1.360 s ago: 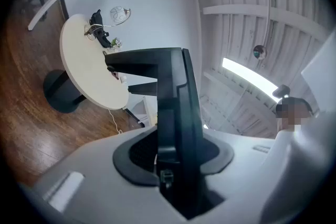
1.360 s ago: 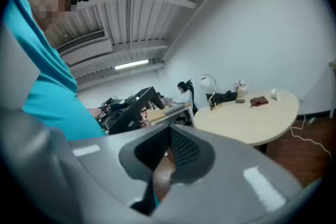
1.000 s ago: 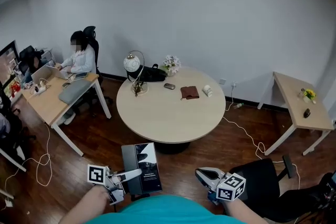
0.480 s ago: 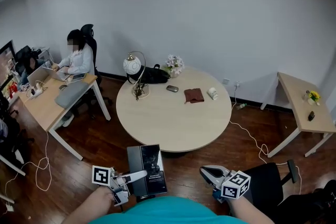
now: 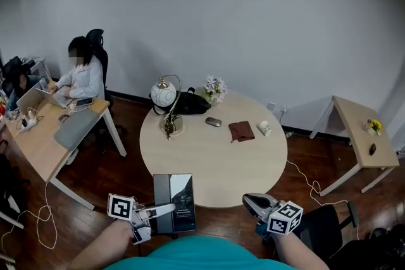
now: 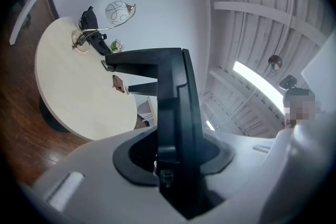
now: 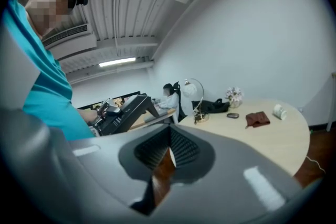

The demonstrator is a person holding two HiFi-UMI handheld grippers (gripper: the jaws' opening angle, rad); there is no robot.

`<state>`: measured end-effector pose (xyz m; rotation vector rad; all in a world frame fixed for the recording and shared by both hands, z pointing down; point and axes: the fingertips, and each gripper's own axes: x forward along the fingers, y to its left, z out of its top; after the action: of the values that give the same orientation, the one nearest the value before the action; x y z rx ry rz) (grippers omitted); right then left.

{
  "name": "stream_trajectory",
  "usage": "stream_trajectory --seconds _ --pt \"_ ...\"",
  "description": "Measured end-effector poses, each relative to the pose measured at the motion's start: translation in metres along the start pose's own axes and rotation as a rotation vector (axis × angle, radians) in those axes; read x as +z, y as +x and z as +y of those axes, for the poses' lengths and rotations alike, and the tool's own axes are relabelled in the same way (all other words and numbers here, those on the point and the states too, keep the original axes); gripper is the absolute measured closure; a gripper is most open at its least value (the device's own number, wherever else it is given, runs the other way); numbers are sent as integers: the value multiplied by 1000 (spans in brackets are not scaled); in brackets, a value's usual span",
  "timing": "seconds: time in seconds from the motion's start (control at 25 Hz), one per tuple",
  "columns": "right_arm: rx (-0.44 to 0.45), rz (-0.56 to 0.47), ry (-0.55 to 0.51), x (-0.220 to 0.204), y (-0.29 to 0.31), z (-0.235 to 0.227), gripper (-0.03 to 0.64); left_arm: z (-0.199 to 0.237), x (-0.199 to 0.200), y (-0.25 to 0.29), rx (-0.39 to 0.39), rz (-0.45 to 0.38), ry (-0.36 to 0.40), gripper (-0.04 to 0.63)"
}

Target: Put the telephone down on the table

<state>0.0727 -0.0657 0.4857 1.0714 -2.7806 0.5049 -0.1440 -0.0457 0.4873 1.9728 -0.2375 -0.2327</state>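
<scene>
The telephone (image 5: 174, 202) is a flat black desk set with a glossy panel, held level just off the near edge of the round beige table (image 5: 215, 158). My left gripper (image 5: 163, 209) is shut on its left side. In the left gripper view the telephone (image 6: 177, 102) stands edge-on between the jaws, with the table (image 6: 73, 86) beyond it. My right gripper (image 5: 251, 200) hovers by the table's near right edge with its jaws together and nothing in them. From the right gripper (image 7: 169, 140) view the telephone (image 7: 125, 112) shows at the left.
On the table's far side stand a globe lamp (image 5: 166, 97), a black bag (image 5: 191, 104), flowers (image 5: 215, 86), a grey mouse (image 5: 213, 121), a brown cloth (image 5: 241, 130) and a white cup (image 5: 264, 128). A person (image 5: 81, 76) works at the left desk. A small desk (image 5: 359, 135) and a black chair (image 5: 323, 226) are at right.
The round table has come closer and lower in the head view. Both grippers, the left still gripping the telephone, have moved up to its near edge.
</scene>
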Motion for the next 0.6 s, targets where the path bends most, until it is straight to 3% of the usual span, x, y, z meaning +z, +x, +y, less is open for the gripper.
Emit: stream_trajectory --seconds 0.28,0.6 --pt "-18 9 -8 22 35 -68 615 34 57 28 12 -5 -5 419" --pt "55 4 -81 53 75 -178 615 60 114 109 39 -69 -34 419"
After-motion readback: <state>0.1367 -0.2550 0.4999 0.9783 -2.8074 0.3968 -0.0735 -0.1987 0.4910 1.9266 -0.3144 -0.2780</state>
